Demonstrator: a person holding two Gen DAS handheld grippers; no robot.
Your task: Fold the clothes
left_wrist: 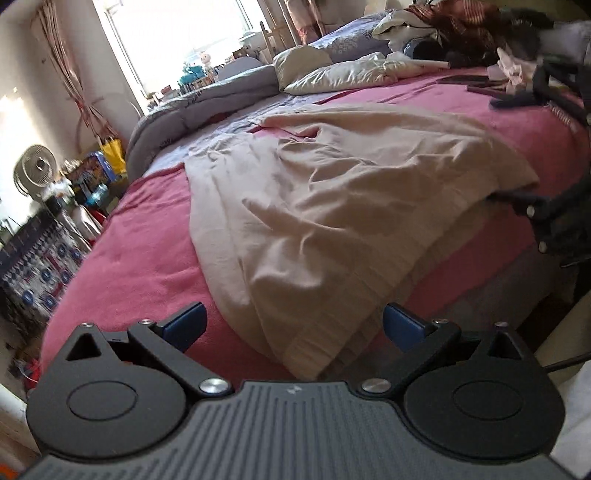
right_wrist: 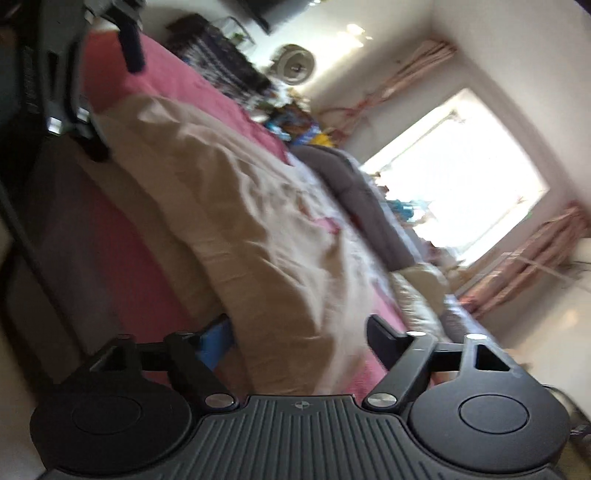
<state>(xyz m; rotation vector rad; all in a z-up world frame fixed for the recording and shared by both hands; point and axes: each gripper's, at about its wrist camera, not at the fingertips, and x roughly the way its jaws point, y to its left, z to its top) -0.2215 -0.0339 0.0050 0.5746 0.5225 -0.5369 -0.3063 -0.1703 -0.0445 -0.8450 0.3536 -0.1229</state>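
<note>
The left tool (left_wrist: 291, 325) stands wide open with nothing between its blue pads (left_wrist: 186, 321), hovering just off the near edge of the bed (left_wrist: 140, 266). The right tool (right_wrist: 299, 339) is also spread wide and grips nothing, though the edge of the cloth (left_wrist: 332, 206) lies between its fingers in its own blurred, rolled view; whether a pad touches the fabric I cannot tell. The cloth, a beige garment, lies rumpled across the pink blanket (left_wrist: 147, 236), its near hem hanging over the bed's edge in front of the left tool. In the left view the right tool (left_wrist: 532, 206) shows at the cloth's right corner, its dark finger at or just under the fabric's edge. In the right view the left tool (right_wrist: 110, 55) appears at the top left, blurred, beside the far end of the cloth. Beyond the garment lie a grey quilt (left_wrist: 207, 107), a pale pillow (left_wrist: 340, 74) and a heap of dark and plaid clothes (left_wrist: 461, 26) at the head of the bed, with some flat dark items (left_wrist: 476, 83) on the blanket near them. Past the bed are a bright window (left_wrist: 177, 33), tied pink curtains (left_wrist: 74, 74), a white fan (left_wrist: 35, 170), and cluttered boxes and toys (left_wrist: 92, 177). Only the left view shows the clothes heap; only the right view shows the second curtain (right_wrist: 535, 251) and pale floor (right_wrist: 554, 314).
</note>
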